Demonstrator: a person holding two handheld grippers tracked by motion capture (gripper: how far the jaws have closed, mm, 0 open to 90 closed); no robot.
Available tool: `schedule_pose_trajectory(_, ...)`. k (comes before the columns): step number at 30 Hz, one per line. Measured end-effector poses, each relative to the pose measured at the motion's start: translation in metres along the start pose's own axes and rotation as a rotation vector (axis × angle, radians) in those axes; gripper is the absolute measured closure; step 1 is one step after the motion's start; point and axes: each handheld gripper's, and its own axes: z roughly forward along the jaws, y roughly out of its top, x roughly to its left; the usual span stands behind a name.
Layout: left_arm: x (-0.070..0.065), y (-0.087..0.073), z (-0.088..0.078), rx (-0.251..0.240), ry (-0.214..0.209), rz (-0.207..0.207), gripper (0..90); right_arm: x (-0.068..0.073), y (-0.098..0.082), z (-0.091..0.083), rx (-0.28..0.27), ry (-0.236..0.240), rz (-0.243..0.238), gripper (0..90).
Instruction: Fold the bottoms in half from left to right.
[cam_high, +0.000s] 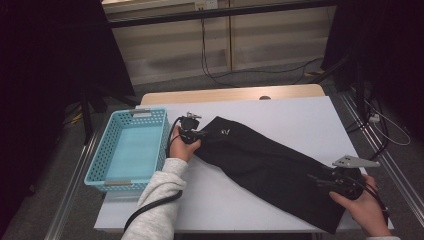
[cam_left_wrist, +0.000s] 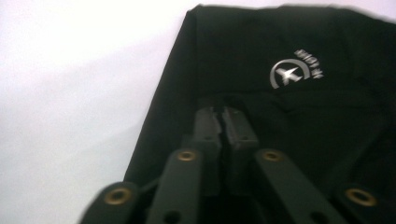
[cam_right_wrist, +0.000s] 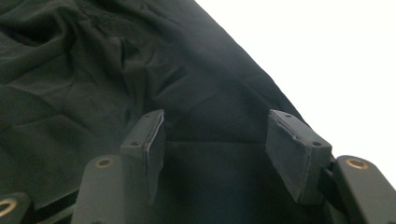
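A black garment (cam_high: 270, 165) lies stretched diagonally across the white table cover (cam_high: 300, 115), from the upper left down to the lower right. It bears a small white aeroplane logo (cam_left_wrist: 290, 74) near its upper left end. My left gripper (cam_high: 194, 134) is at that end, and in the left gripper view (cam_left_wrist: 225, 122) its jaws are pressed together with a small ridge of the black cloth (cam_left_wrist: 280, 42) bunched at their tips. My right gripper (cam_high: 320, 180) is at the lower right end. Its jaws stand apart (cam_right_wrist: 215, 140) and the dark cloth (cam_right_wrist: 70, 70) lies flat between and under them.
A light blue slotted basket (cam_high: 100, 160) stands at the table's left, right beside the left hand. A bare strip of wooden tabletop (cam_high: 230, 94) shows at the far edge. Cables run over the floor behind the table and at the right.
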Motion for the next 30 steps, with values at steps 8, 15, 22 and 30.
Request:
schedule_pose_trajectory(8, 0.001, 0.01, -0.009, -0.002, -0.001, -0.011, 89.2, 0.001, 0.001, 0.001, 0.0, 0.006, -0.005, 36.5)
schedule_pose_trajectory(15, 0.003, 0.023, -0.018, -0.034, 0.013, -0.017, 89.4, 0.0, 0.001, 0.0, -0.005, 0.004, -0.004, 31.6)
schedule_pose_trajectory(22, 0.006, 0.033, -0.021, -0.078, 0.009, -0.025, 89.4, -0.004, 0.001, 0.0, -0.018, -0.013, 0.018, 31.5)
schedule_pose_trajectory(30, 0.011, 0.06, -0.011, -0.118, -0.008, -0.027, 89.4, -0.009, 0.002, -0.003, -0.025, -0.027, 0.019, 31.6)
